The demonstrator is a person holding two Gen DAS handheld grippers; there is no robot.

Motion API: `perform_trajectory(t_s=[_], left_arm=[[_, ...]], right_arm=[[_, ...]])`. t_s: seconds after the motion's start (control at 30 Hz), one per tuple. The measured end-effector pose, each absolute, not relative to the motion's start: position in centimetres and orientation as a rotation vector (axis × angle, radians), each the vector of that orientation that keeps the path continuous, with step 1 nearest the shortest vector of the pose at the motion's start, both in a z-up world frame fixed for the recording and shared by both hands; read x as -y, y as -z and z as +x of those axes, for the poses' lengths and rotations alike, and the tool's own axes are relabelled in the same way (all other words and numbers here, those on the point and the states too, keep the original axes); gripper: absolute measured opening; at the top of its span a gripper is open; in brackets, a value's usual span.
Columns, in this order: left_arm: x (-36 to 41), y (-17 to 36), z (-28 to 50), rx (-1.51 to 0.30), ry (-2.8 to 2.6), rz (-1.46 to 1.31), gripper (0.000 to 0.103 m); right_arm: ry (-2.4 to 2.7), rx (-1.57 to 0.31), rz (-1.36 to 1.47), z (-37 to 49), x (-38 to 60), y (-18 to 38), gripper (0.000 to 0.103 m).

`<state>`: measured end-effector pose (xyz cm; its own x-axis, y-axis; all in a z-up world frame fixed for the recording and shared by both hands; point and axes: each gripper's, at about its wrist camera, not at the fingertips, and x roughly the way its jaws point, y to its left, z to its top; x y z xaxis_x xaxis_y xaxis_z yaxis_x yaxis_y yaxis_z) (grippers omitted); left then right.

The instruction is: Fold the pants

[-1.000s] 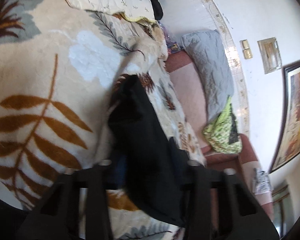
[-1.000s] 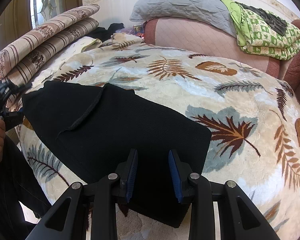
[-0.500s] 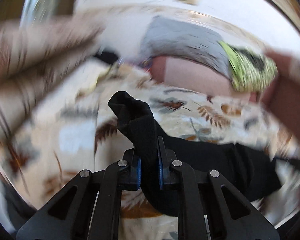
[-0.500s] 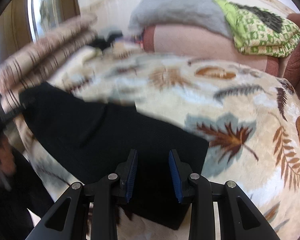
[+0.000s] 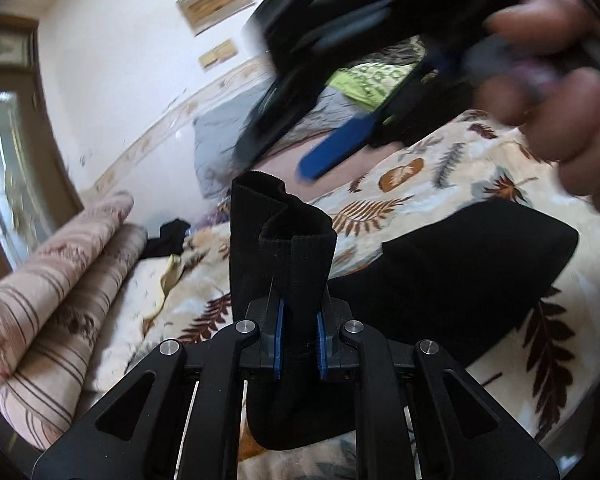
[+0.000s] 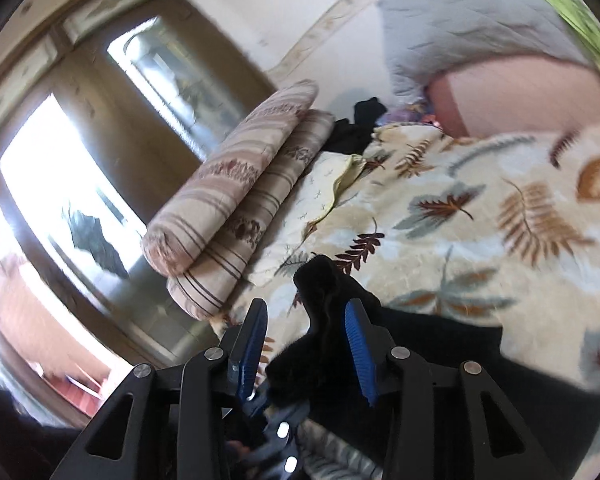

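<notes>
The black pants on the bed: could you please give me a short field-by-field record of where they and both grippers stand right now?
pants: black pants, one end lifted, the rest lying on the leaf-print blanket
left gripper: left gripper shut on the bunched, raised end of the pants
right gripper: right gripper open, with the raised cloth between its fingers; blurred in the left wrist view
nearby: striped folded bedding beside the blanket, grey pillow behind
fold status: not yet folded flat

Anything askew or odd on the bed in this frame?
Only the black pants: one end is bunched upright in the shut left gripper rather than flat on the leaf-print blanket. Nothing looks damaged.
</notes>
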<state>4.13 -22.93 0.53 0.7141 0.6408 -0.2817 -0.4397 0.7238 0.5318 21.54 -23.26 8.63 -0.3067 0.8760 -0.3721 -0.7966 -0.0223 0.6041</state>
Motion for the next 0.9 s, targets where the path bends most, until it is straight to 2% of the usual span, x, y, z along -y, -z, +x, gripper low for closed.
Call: perform_trajectory(t_s=[0.2, 0.27, 0.57, 0.77, 0.9], left_arm=[[24.1, -0.6, 4.0, -0.453, -0.606, 0.498, 0.011], [24.3, -0.9, 4.1, -0.445, -0.602, 0.499, 0.011], [29.1, -3.7, 7.2, -0.375, -0.525, 0.523, 0.011], [33.7, -2.5, 10.4, -0.437, -0.422, 0.607, 0.011], [35.3, -0.4, 12.4, -0.513, -0.363, 0.645, 0.011]], right_arm=[[-1.601, -0.983, 0.047, 20.9, 20.3, -6.4, 0.038], [-1.63, -0.957, 0.046, 21.0, 20.5, -6.7, 0.01], [-1.592, -0.981, 0.174, 26.0, 27.1, -7.7, 0.008], [-1.543, -1.029, 0.251, 30.0, 33.6, -5.8, 0.008], [-1.469, -1.109, 0.318, 32.3, 36.6, -2.5, 0.008]])
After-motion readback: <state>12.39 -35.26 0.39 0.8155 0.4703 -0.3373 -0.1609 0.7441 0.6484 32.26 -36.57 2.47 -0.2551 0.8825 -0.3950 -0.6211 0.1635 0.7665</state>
